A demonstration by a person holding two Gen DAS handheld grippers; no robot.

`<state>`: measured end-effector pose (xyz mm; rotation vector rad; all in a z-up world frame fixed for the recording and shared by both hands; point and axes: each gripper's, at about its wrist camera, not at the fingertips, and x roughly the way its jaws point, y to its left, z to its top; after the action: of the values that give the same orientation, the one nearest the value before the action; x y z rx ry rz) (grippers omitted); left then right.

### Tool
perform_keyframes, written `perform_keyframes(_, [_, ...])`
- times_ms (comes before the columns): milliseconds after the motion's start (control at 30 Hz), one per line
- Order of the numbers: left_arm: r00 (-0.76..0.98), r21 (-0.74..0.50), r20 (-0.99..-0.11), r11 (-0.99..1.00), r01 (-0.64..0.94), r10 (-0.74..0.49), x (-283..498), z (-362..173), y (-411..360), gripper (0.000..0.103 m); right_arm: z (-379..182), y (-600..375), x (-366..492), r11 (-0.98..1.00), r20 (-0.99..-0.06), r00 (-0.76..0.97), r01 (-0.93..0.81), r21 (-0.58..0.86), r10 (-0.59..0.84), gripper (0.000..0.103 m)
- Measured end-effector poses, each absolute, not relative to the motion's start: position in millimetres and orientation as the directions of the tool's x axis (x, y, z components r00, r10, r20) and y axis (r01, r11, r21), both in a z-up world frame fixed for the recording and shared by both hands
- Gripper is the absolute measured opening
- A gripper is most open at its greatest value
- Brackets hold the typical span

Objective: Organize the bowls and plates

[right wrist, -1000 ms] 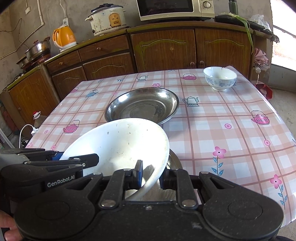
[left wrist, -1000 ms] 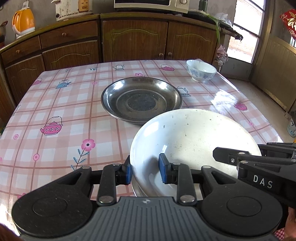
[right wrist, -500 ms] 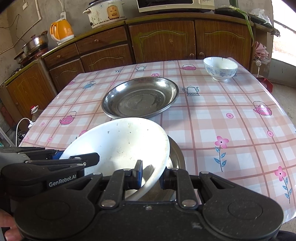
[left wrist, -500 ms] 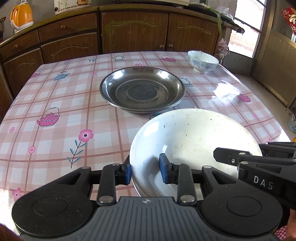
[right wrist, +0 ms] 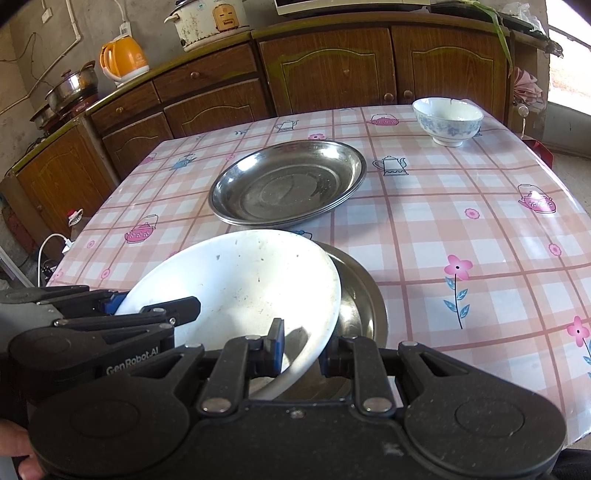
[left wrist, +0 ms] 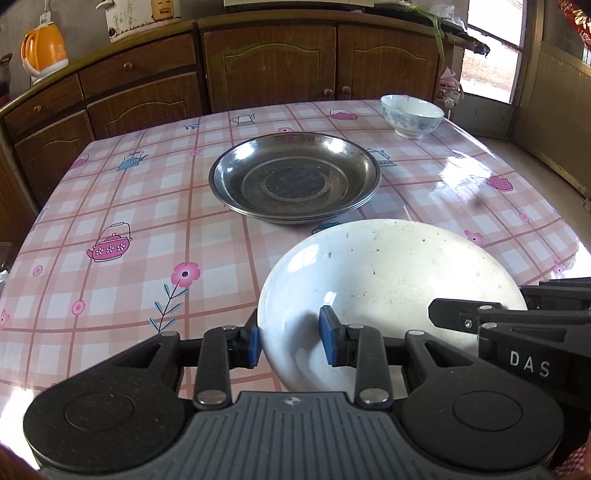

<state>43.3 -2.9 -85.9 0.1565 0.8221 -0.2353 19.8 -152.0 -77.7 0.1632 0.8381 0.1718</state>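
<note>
A large white bowl (left wrist: 391, 284) is held between both grippers above the table's near edge. My left gripper (left wrist: 291, 341) is shut on its left rim. My right gripper (right wrist: 301, 350) is shut on its right rim, and it shows in the left wrist view as black fingers (left wrist: 480, 317). The white bowl (right wrist: 243, 288) is tilted over a steel plate (right wrist: 360, 299) that lies under it on the table. A stack of steel plates (left wrist: 295, 177) sits mid-table, also in the right wrist view (right wrist: 288, 182). A small blue-patterned bowl (left wrist: 412, 116) stands at the far right corner.
The table (left wrist: 110, 221) has a pink checked cloth. Wooden cabinets (left wrist: 269, 62) run behind it, with a yellow kettle (right wrist: 123, 59) and a rice cooker (right wrist: 210, 20) on top. A doorway (left wrist: 491, 44) opens at the right.
Both grippers with the white bowl have risen and drawn back a little from the stack of steel plates. The grip on the bowl is unchanged.
</note>
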Motion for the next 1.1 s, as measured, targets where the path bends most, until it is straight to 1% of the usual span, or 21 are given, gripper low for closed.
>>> perform_keyframes(367, [0.628,0.001,-0.758,0.964,0.267,-0.173,49,-102,-2,0.033,-89,-154,24,0.977,-0.742,0.64,-0.068,0.204,0.199,0.025])
perform_keyframes(467, [0.638,0.009,-0.751,0.963,0.269,-0.171,49,-106,-4,0.035,-90,-154,25,0.976,-0.742,0.64,-0.069,0.205,0.201,0.026])
perform_keyframes(600, [0.65,0.014,-0.741,0.964,0.264,-0.168,50,-108,-5,0.036,-87,-153,25,0.978,-0.735,0.648,-0.082,0.194,0.2,0.032])
perform_keyframes(700, [0.653,0.013,-0.74,0.966,0.258,-0.165,50,-109,-5,0.037,-83,-154,25,0.977,-0.727,0.656,-0.087,0.194,0.203,0.032])
perform_keyframes(733, [0.652,0.01,-0.74,0.966,0.257,-0.165,51,-109,-4,0.037,-82,-155,25,0.977,-0.725,0.658,-0.087,0.193,0.202,0.034])
perform_keyframes(767, [0.65,0.011,-0.742,0.966,0.257,-0.164,52,-109,-4,0.037,-81,-156,25,0.978,-0.723,0.662,-0.086,0.192,0.2,0.039])
perform_keyframes(800, [0.647,0.015,-0.745,0.966,0.257,-0.161,52,-110,-4,0.037,-79,-156,25,0.98,-0.721,0.666,-0.081,0.184,0.191,0.04])
perform_keyframes(1000, [0.645,0.01,-0.746,0.966,0.259,-0.165,52,-110,-4,0.038,-76,-163,25,0.976,-0.721,0.663,-0.076,0.203,0.201,0.04])
perform_keyframes(1033, [0.643,0.009,-0.748,0.966,0.258,-0.165,53,-110,-3,0.038,-75,-163,25,0.976,-0.722,0.662,-0.077,0.202,0.201,0.043])
perform_keyframes(1100, [0.639,0.005,-0.752,0.967,0.257,-0.166,53,-110,-3,0.04,-72,-166,26,0.976,-0.72,0.665,-0.075,0.203,0.201,0.06])
